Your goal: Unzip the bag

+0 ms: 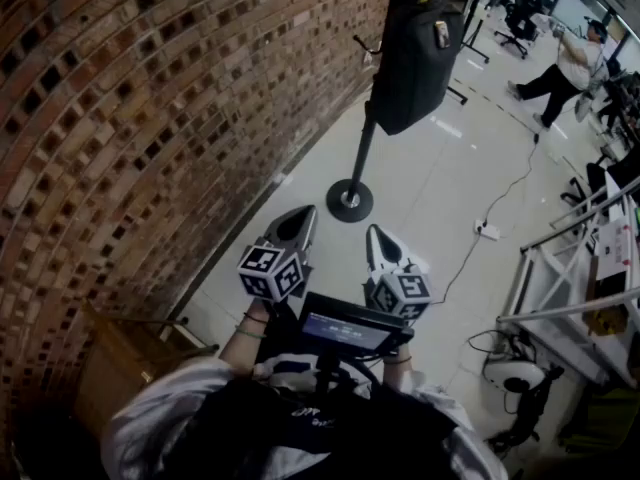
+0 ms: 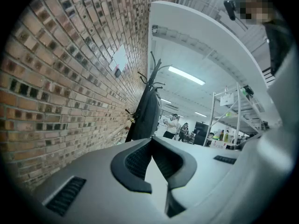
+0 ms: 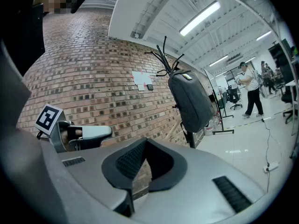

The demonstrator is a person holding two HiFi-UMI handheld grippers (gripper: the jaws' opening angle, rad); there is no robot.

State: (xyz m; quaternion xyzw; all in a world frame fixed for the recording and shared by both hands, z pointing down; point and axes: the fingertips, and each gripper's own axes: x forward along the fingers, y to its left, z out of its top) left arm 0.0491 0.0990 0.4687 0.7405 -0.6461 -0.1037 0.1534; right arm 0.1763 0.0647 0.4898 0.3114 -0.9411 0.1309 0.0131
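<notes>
Brick wall (image 1: 120, 118) flanks glossy white floor (image 1: 430, 188) under hanging black bag (image 1: 415, 63).

A brick wall (image 1: 150, 118) of red-brown bricks runs along the left side and meets a pale, glossy floor (image 1: 430, 168). On this floor, near the wall, stands a black coat stand (image 1: 361, 153) with a round base. A white power strip (image 1: 488, 231) lies to the right of the base, and a thin cable goes away from it. Far behind, a person (image 1: 560, 68) in a light top and dark trousers stands with legs apart, near a black office chair (image 1: 518, 20). A metal rack (image 1: 560, 253) is at the right edge. A wooden box (image 1: 125, 363) stands against the wall at lower left. A white sheet (image 3: 139, 78) is fixed on the wall, and long ceiling lamps (image 3: 202, 17) are lit.
</notes>
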